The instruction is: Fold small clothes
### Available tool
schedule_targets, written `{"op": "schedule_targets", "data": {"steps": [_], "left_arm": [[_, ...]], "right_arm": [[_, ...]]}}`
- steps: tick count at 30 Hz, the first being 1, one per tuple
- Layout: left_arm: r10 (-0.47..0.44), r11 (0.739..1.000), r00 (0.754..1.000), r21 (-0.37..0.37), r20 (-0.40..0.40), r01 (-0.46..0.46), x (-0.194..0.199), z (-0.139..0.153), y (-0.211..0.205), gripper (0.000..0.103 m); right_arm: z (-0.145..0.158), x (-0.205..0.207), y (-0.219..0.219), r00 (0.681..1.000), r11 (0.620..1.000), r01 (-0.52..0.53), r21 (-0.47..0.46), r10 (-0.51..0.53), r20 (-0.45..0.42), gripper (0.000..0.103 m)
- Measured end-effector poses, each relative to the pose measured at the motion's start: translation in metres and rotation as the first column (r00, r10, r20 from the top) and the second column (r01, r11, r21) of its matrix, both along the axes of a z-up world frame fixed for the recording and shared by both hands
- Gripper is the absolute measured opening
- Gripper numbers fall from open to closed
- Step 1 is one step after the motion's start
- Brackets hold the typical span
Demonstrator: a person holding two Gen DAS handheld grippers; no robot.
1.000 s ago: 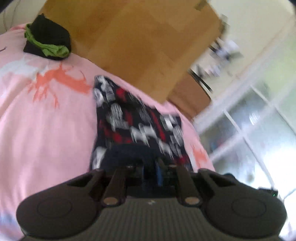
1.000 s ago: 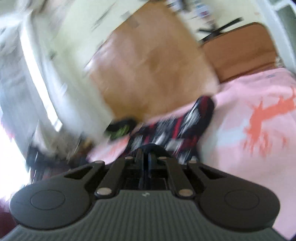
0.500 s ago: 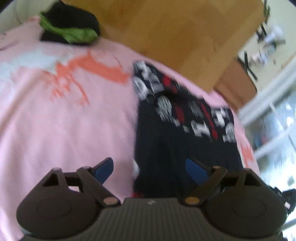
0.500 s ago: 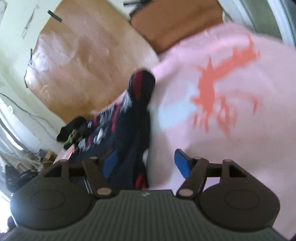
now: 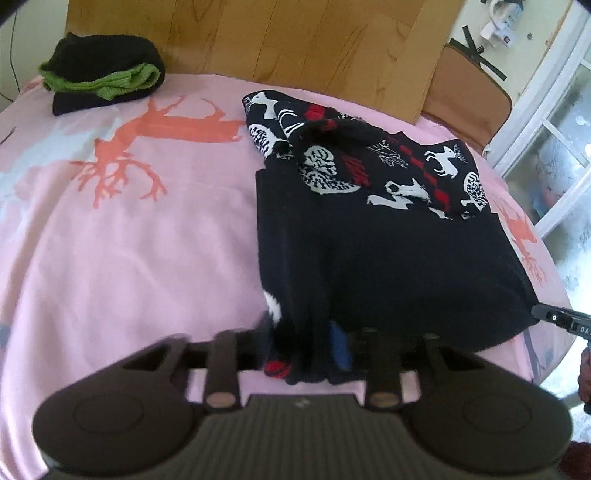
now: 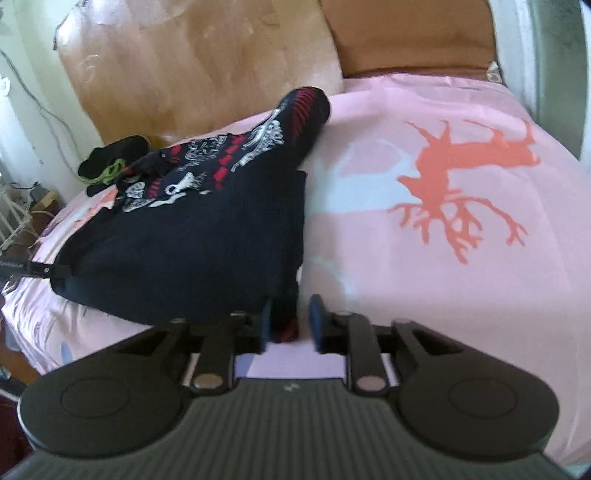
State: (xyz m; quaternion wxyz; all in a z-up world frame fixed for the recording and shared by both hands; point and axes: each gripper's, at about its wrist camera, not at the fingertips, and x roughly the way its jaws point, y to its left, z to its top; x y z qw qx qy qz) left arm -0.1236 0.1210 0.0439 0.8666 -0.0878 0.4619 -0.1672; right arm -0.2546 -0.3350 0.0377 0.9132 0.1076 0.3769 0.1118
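Note:
A black sweater with white reindeer and red pattern (image 5: 388, 236) lies partly folded on the pink sheet (image 5: 147, 240). It also shows in the right wrist view (image 6: 192, 236). My left gripper (image 5: 306, 343) is closing around the sweater's near left corner; the cloth bunches between the fingers. My right gripper (image 6: 290, 325) stands at the sweater's near right corner with its jaws narrowed around the edge, a small gap still showing on the right side.
A folded black and green garment (image 5: 103, 77) lies at the far left of the bed, also in the right wrist view (image 6: 110, 164). A wooden headboard (image 5: 258, 40) stands behind. A brown cushion (image 6: 406, 33) sits at the far right corner.
Both grippers opened after laying the sweater down, then moved to its near corners and have narrowed around the cloth there.

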Motion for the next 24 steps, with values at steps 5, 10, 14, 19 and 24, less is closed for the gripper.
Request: {"op": "schedule_targets", "data": {"steps": [5, 10, 14, 19, 24], "left_arm": [[0.083, 0.992, 0.989, 0.085, 0.123, -0.093, 0.030, 0.042, 0.026, 0.056], [0.027, 0.993, 0.972, 0.103, 0.234, -0.053, 0.127, 0.087, -0.005, 0.067], [-0.060, 0.989, 0.981, 0.142, 0.187, 0.034, 0.223, 0.081, -0.069, 0.068], [-0.141, 0.971, 0.989, 0.200, 0.036, 0.131, 0.309, 0.029, -0.138, 0.072], [-0.253, 0.945, 0.967, 0.214, -0.004, 0.248, 0.318, -0.004, -0.160, 0.027]], "right_arm": [[0.055, 0.031, -0.016, 0.988, 0.999, 0.012, -0.051, -0.004, 0.152, 0.045], [0.090, 0.134, 0.002, 0.970, 0.993, -0.120, -0.001, 0.117, 0.213, 0.058], [0.071, 0.247, 0.024, 0.984, 0.991, -0.130, 0.015, 0.127, 0.129, 0.060], [0.020, 0.332, 0.042, 0.987, 0.988, -0.156, 0.001, 0.156, -0.047, 0.060], [-0.001, 0.337, 0.048, 0.953, 0.958, -0.285, -0.030, 0.279, -0.121, 0.030]]}}
